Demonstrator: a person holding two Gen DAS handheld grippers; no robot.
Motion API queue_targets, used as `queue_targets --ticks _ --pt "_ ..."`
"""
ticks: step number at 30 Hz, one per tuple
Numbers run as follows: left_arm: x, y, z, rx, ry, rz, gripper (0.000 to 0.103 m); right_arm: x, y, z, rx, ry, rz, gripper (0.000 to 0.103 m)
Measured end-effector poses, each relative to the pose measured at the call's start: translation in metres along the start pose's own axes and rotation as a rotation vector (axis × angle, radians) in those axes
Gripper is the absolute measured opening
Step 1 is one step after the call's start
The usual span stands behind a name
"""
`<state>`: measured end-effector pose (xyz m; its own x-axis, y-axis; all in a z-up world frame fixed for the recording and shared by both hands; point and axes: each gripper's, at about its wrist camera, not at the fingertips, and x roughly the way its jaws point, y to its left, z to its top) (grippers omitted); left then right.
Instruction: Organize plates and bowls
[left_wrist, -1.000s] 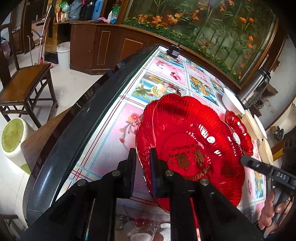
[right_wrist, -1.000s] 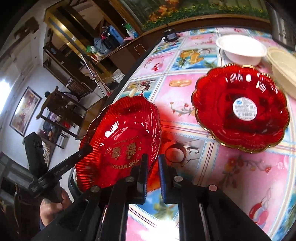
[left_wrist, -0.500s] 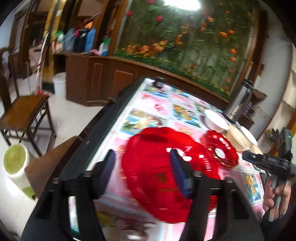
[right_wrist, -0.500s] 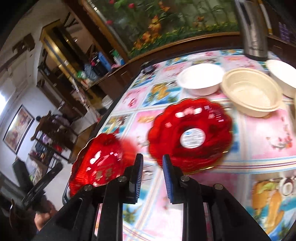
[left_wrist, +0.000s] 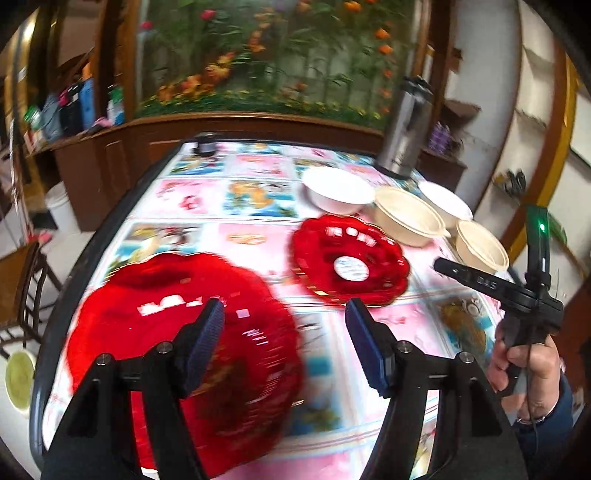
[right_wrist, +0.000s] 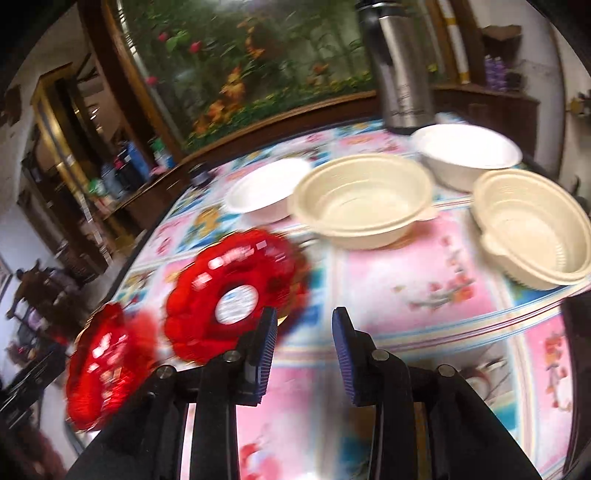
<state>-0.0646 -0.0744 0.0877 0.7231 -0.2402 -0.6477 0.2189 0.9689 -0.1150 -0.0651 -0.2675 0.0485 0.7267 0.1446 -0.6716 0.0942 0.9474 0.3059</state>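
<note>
Left wrist view: the left gripper (left_wrist: 282, 343) hangs wide apart and empty, its jaws having just spread, above the big red plate (left_wrist: 177, 354) lying blurred on the counter (left_wrist: 258, 173). Just beyond sits the small red plate (left_wrist: 349, 266), then four bowls. The right gripper (left_wrist: 448, 267) shows at right, held by a hand (left_wrist: 528, 373).

Right wrist view: its jaws, partly apart and just been widening, grip nothing; the small red plate lies just left of them, the cream bowl (right_wrist: 364, 199) farther ahead
</note>
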Motion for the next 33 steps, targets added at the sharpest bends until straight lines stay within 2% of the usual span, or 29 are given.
queue_targets --ticks 4,11,15,18,33 --pt "0.024 -0.043 -0.006 0.067 0.033 -0.023 0.067 0.006 -0.016 -0.001 0.017 -0.036 -0.032 0.034" --pt "0.048 -0.077 -0.017 0.128 0.097 -0.039 0.067 0.009 -0.012 -0.003 -0.025 -0.027 -0.041 0.034" --pt "0.055 -0.078 -0.020 0.128 0.121 -0.025 0.067 0.007 -0.001 -0.005 -0.091 -0.054 -0.110 0.035" --pt "0.056 -0.076 -0.019 0.118 0.121 -0.019 0.067 0.004 0.003 -0.007 -0.113 -0.076 -0.122 0.043" --pt "0.048 -0.074 -0.020 0.121 0.119 -0.007 0.067 0.001 0.014 -0.009 -0.198 -0.119 -0.210 0.043"
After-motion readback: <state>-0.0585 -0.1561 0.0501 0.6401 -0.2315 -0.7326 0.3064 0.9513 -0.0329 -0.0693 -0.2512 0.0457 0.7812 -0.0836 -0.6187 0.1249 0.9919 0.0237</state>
